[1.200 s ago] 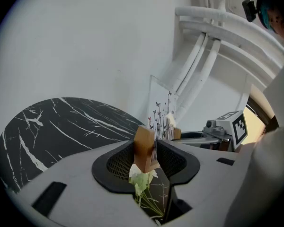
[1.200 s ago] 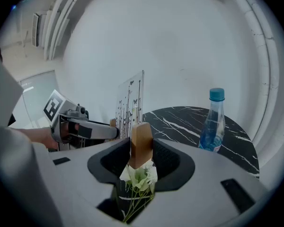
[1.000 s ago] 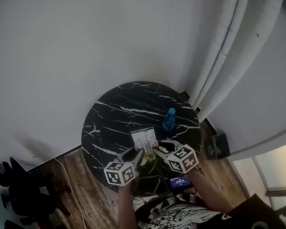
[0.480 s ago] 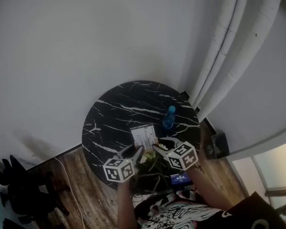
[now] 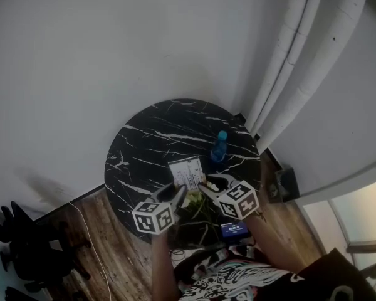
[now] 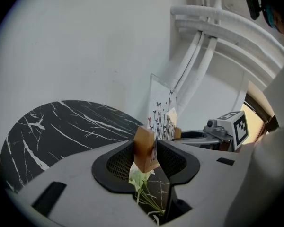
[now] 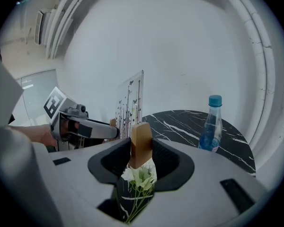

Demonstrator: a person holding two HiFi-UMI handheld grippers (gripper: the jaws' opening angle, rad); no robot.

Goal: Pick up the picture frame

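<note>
The picture frame (image 5: 187, 173) is a clear panel printed with grass and butterflies, standing on small wooden end blocks. It is held between both grippers over the near edge of the round black marble table (image 5: 144, 149). My left gripper (image 5: 179, 193) is shut on one wooden block (image 6: 144, 148), and the panel (image 6: 162, 112) rises just beyond it. My right gripper (image 5: 207, 187) is shut on the other block (image 7: 141, 143), with the panel (image 7: 130, 108) to its left. Each gripper shows in the other's view.
A blue-capped water bottle (image 5: 219, 146) stands on the table right of the frame. White flowers (image 5: 194, 202) lie below the jaws. A device with a blue screen (image 5: 234, 229) sits near the right wrist. White pipes (image 5: 294, 61) run up the wall; a black chair (image 5: 31, 256) stands lower left.
Both grippers keep the same hold on the frame. Only the head view has shifted slightly, so the whole scene sits a little higher in it.
</note>
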